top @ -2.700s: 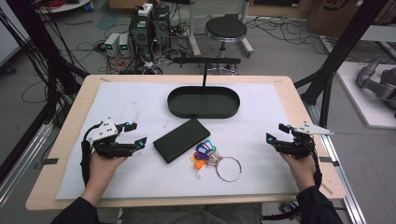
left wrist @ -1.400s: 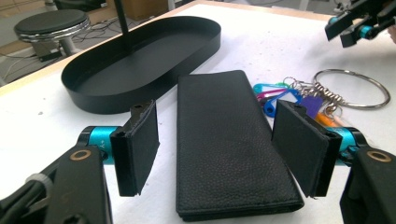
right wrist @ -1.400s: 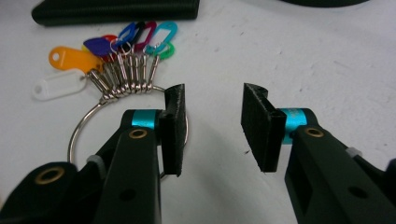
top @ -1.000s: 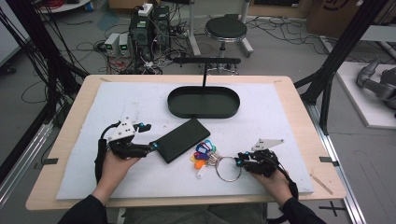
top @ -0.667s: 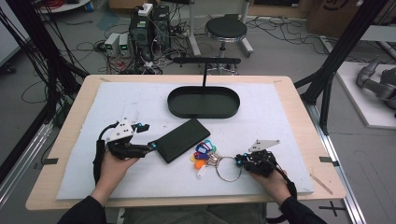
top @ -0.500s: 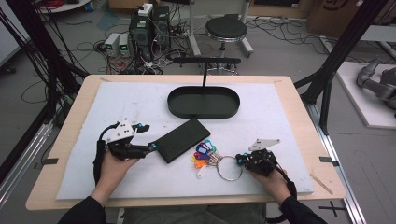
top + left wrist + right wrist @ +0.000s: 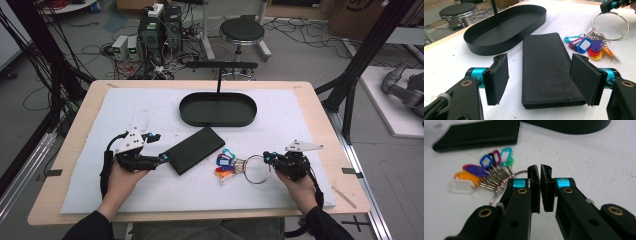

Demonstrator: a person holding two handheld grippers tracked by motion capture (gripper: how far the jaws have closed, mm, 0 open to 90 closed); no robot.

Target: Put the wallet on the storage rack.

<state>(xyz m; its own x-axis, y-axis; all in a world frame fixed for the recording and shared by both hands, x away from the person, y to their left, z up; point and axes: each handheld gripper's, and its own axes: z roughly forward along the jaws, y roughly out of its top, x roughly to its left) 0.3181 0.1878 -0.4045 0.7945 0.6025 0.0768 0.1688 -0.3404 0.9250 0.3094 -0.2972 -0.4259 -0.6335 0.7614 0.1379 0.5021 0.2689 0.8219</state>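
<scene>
Clamping key ring [image 7: 257, 169], right tool [image 7: 267, 158] shut; left tool [image 7: 541, 80] wide open astride wallet [image 7: 547, 67]

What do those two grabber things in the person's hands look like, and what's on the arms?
Each one is black with two flat black jaws. The left gripper has ribbed pads and shiny teal bands behind them; the right gripper has teal bands and brass-coloured rivets. A grey three-cornered plate sits on top, and a black cable trails back. The person wears dark sleeves.
</scene>
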